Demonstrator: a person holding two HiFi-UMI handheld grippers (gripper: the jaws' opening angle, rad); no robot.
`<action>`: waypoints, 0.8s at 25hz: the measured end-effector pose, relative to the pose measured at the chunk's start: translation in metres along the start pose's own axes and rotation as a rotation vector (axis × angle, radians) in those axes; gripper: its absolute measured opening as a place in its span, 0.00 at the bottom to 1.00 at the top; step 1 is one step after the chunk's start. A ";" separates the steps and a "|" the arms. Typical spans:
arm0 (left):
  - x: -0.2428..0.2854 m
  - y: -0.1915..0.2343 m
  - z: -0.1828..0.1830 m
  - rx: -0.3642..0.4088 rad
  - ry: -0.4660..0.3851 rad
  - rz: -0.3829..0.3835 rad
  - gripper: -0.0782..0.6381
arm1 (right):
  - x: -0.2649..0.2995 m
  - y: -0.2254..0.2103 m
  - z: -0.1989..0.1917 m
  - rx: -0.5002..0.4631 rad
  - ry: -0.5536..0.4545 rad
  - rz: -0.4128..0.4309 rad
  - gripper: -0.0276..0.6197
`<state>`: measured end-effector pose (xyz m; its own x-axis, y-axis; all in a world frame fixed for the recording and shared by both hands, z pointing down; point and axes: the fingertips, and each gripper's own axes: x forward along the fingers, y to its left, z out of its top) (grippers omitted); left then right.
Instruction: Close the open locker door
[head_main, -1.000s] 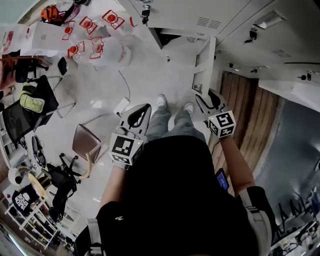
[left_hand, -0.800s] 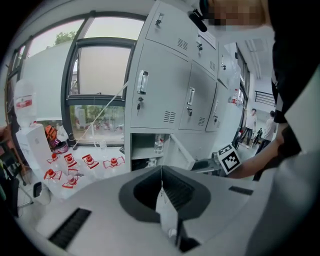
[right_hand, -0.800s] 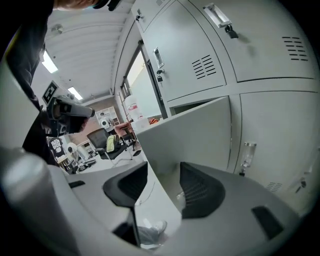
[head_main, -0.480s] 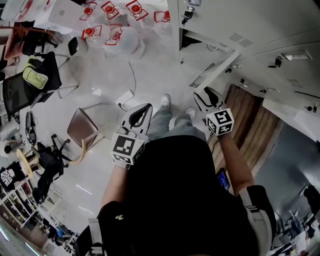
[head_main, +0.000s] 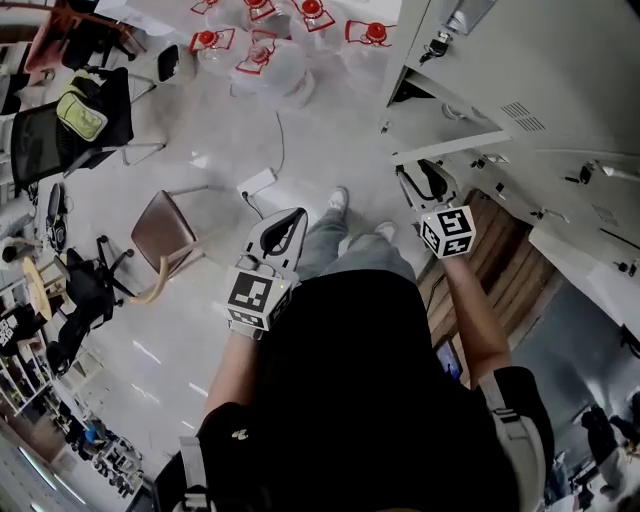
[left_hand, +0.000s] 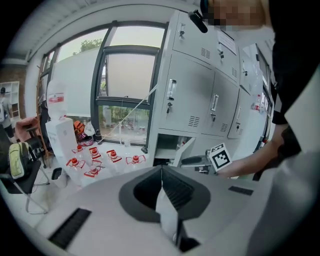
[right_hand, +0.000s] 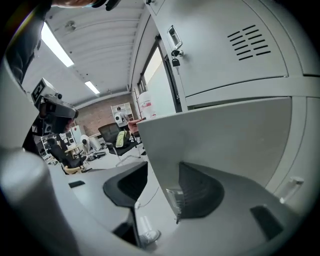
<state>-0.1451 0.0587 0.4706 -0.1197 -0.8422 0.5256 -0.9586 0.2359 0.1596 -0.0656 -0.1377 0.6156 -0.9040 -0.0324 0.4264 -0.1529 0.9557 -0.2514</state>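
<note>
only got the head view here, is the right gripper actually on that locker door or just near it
Observer: In the right gripper view, the right gripper has its jaws apart, with the free edge of the locker door between them, not clamped.
Operator: left one holding anything
Observer: No. The left gripper has its jaws together and empty.
Operator: door nearly closed
Observer: Not by the left gripper view: the door stands ajar and the compartment behind it shows.
</note>
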 end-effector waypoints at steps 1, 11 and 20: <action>0.000 0.003 -0.001 -0.004 -0.001 0.007 0.14 | 0.006 -0.003 0.003 -0.004 -0.003 -0.001 0.35; -0.004 0.021 -0.005 -0.010 0.006 0.033 0.14 | 0.050 -0.043 0.024 -0.010 -0.030 -0.072 0.35; -0.006 0.025 -0.013 -0.009 0.027 0.041 0.14 | 0.062 -0.111 0.026 0.078 -0.048 -0.246 0.35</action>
<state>-0.1650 0.0760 0.4823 -0.1513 -0.8183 0.5546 -0.9507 0.2740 0.1450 -0.1150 -0.2532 0.6475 -0.8535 -0.2769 0.4414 -0.3991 0.8920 -0.2121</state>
